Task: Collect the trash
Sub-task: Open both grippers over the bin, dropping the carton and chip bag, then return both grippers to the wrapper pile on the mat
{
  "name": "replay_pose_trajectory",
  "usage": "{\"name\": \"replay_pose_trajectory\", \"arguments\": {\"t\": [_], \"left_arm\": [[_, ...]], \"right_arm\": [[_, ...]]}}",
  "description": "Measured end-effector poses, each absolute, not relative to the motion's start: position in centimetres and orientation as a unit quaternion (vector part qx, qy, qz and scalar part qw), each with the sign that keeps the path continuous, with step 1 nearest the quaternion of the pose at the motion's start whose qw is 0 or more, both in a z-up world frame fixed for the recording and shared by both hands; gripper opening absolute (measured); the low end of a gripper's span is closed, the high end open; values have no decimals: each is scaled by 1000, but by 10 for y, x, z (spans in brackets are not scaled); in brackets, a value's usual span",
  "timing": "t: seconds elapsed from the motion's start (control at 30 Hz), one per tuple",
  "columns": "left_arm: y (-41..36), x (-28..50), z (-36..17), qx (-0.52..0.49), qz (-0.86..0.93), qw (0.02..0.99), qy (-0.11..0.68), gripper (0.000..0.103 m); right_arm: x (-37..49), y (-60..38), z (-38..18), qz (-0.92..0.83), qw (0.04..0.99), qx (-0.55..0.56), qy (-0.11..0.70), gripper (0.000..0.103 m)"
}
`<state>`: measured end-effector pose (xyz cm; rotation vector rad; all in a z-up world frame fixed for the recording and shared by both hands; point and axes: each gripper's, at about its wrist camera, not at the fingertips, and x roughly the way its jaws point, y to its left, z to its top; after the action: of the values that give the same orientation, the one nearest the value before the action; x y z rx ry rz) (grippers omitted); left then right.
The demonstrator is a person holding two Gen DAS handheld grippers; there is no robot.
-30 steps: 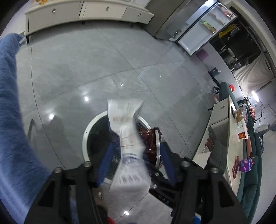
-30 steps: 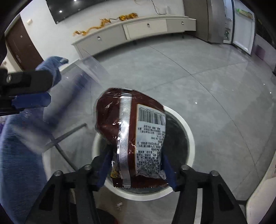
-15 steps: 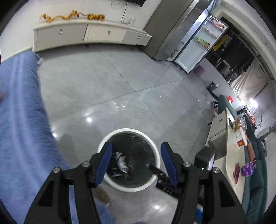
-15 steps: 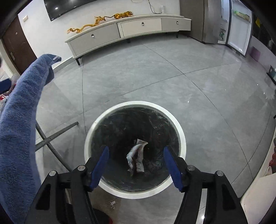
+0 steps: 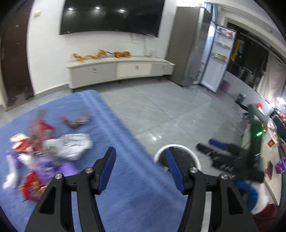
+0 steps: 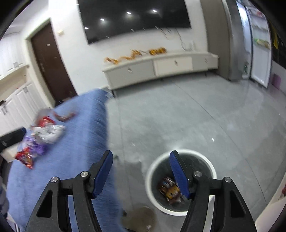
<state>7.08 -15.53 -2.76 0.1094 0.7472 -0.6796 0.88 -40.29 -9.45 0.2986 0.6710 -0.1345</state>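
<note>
Both claws empty and apart above a blue-covered table and a white bin.

A grey tiled floor fills the room, with a long pale sideboard against the far wall under a dark wall screen. On the left stands a table under a blue cloth, blurred in both views. The white-rimmed bin sits on the floor just right of the table; a brown-and-orange wrapper lies at its bottom. A heap of wrappers, red, purple and silvery white, lies on the cloth at the table's left side, well apart from the bin. The left gripper hangs over the table's right edge, fingers apart, nothing between them. The right gripper hangs between table and bin, also spread and empty.
</note>
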Motion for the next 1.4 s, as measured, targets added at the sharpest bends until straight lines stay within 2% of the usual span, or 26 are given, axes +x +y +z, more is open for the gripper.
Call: {"name": "replay_pose_trajectory", "arguments": {"t": [0.3, 0.53, 1.0, 1.4], "left_arm": [[-19, 59, -18, 28, -212, 927, 307, 57], [43, 54, -19, 19, -163, 941, 295, 57], [87, 46, -12, 20, -117, 957, 265, 57], [86, 71, -31, 33, -97, 952, 287, 57]], "right_arm": [[16, -306, -39, 3, 951, 102, 292, 64], [27, -243, -21, 38, 955, 75, 284, 64], [41, -180, -14, 72, 955, 34, 285, 64], [77, -170, -38, 98, 943, 39, 315, 64]]}}
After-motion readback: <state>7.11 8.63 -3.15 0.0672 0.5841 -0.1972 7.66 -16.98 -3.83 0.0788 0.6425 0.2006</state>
